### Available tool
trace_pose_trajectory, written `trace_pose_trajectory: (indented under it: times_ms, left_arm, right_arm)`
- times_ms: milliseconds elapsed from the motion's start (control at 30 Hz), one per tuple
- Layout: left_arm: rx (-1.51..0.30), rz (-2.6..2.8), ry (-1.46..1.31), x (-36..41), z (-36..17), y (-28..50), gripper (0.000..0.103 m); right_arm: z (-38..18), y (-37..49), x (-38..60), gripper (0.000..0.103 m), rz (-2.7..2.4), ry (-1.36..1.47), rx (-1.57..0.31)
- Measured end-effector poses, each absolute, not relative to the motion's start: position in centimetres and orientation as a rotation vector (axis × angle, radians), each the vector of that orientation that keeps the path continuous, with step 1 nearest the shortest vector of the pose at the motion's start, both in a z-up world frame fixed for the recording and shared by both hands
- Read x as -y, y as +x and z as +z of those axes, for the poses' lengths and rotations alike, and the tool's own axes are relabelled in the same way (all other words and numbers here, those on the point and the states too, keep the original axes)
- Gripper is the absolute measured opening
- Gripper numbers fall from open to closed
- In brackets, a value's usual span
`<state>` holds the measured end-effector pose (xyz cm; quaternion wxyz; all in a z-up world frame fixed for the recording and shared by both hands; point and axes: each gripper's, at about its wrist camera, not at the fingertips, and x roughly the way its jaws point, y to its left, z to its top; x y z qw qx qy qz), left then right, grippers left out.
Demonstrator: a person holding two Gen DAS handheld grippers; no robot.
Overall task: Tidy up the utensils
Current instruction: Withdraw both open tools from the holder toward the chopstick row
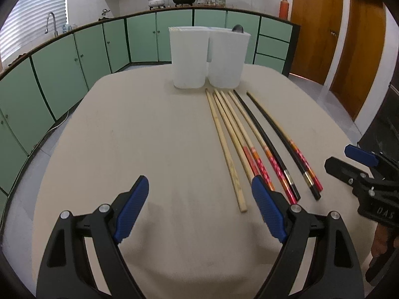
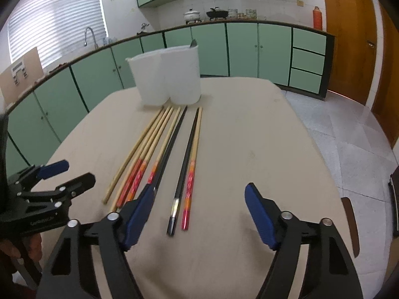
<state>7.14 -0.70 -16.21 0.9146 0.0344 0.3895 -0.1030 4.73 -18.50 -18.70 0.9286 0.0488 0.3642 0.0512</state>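
your left gripper sits at the bottom of the left wrist view, blue pads spread wide with nothing between them, hovering over bare table. its right pad overlaps the near ends of a couple of chopsticks in the frame, but i can't tell if it's touching them.

your right gripper is just as wide open in its own view, also holding nothing. it's over the near ends of the black stick and the red-handled one beside it, which lie between the pads in the frame.

chopsticks lie in a loose fan on the table, centre-right in the left view, tips pointing up toward the bins. from left: plain bamboo ones, then red/orange-handled ones, then a black one, then a separate pair of black and red off to the right.

two white bins stand side by side, touching, at the far end of the table, upper middle of both frames. a dark spoon pokes out of the right one. something pale shows at the rim of the left one, too small to call.

each gripper shows up at the edge of the other's view, right edge of the left view and left edge of the right view.

green cabinets run along the back.
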Motion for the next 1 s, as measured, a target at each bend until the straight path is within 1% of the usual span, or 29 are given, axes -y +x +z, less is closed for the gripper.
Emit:
trace_pose_trajectory:
  times_ms: [100,233,300,533,667,1000]
  left_arm:
    - [-0.828,-0.211,0.062,0.6,-17.0,6.9,0.081]
    - [-0.846,-0.205,0.053,1.0,-17.7,6.6,0.080]
    - [-0.853,-0.201,0.039,0.9,-18.0,6.5,0.079]
    - [-0.853,-0.201,0.041,1.2,-18.3,6.3,0.078]
    - [-0.862,-0.199,0.033,1.2,-18.5,6.4,0.078]
    - [-0.871,-0.187,0.034,1.3,-18.8,6.8,0.078]
  right_arm:
    - [-19.2,4.5,18.0,0.060,0.111,0.089,-0.769]
    - [-20.0,3.9,17.6,0.055,0.117,0.084,-0.791]
    - [-20.3,3.8,17.5,0.050,0.116,0.085,-0.798]
    - [-20.5,3.2,18.3,0.048,0.106,0.121,-0.789]
    - [-21.0,3.7,18.5,0.044,0.091,0.104,-0.814]
    - [-21.6,4.8,17.5,0.043,0.081,0.066,-0.811]
